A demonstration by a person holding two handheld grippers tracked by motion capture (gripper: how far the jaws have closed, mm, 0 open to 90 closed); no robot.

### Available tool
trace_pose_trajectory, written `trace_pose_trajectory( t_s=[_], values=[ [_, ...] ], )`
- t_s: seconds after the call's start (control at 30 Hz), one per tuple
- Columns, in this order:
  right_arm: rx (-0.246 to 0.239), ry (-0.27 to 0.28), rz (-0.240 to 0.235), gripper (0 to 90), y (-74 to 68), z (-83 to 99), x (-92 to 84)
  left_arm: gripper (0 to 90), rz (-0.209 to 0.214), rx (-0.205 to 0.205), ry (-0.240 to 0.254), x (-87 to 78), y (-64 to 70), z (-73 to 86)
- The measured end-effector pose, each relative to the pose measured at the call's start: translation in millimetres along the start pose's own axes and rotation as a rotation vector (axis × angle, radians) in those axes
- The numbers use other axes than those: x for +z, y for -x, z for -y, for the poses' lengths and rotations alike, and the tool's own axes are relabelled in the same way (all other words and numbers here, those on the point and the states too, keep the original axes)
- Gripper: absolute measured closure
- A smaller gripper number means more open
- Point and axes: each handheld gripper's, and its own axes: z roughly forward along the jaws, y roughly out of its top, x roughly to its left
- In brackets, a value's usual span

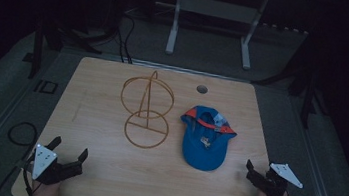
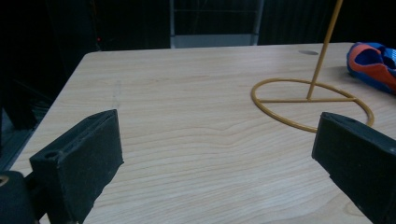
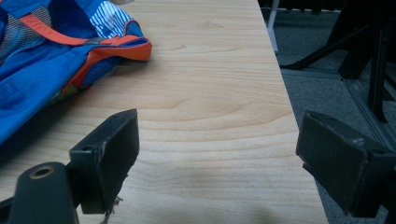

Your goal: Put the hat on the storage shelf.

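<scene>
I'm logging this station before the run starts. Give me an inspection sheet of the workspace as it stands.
Surface: light wooden table, with a small round hole near the far edge.
Job's things: blue cap with orange trim lies inside-up, right of centre; yellow wire stand stands upright to its left, apart from it.
Clutter: nothing seen.
Grippers: left gripper and right gripper rest at the near corners, jaws open, holding nothing.
Cables: a black loop lies on the floor to the left; more cables run behind the table.
Surroundings: dark room, grey floor, a white frame behind.
</scene>
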Motion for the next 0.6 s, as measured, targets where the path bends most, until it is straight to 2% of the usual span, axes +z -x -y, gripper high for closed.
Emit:
trace_pose_trajectory(
  t_s=[0.13, 0.17, 0.2, 0.3, 0.4, 0.53, 0.6],
  values=[
    [-0.005, -0.001, -0.012, 13.2, 0.1, 0.0, 0.1, 2.0, 0.001, -0.003, 0.000, 0.0, 0.2, 0.2],
    [-0.011, -0.001, -0.021, 13.2, 0.1, -0.1, 0.3, 2.0, 0.003, 0.003, -0.001, 0.3, 1.1, 0.0],
    [-0.016, 0.003, -0.051, 13.4, -0.2, -0.4, 0.7, 2.0, 0.000, 0.003, 0.000, 0.2, 1.9, -0.2],
    [-0.038, -0.009, -0.091, 13.6, -2.1, -3.9, 1.9, 2.0, 0.005, -0.009, 0.030, -0.6, 3.6, -1.9],
    [-0.027, -0.015, -0.135, 13.5, -3.9, -9.4, 1.5, 2.0, 0.028, -0.025, 0.041, -0.1, 5.0, -2.0],
    [-0.039, -0.021, -0.157, 13.5, -5.8, -20.0, -0.9, 2.0, 0.042, -0.022, 0.044, 0.1, 8.1, -2.8],
    [-0.047, -0.004, -0.171, 13.5, -7.0, -27.3, -2.3, 2.0, 0.049, -0.016, 0.035, 0.6, 9.6, -2.9]
  ],
)
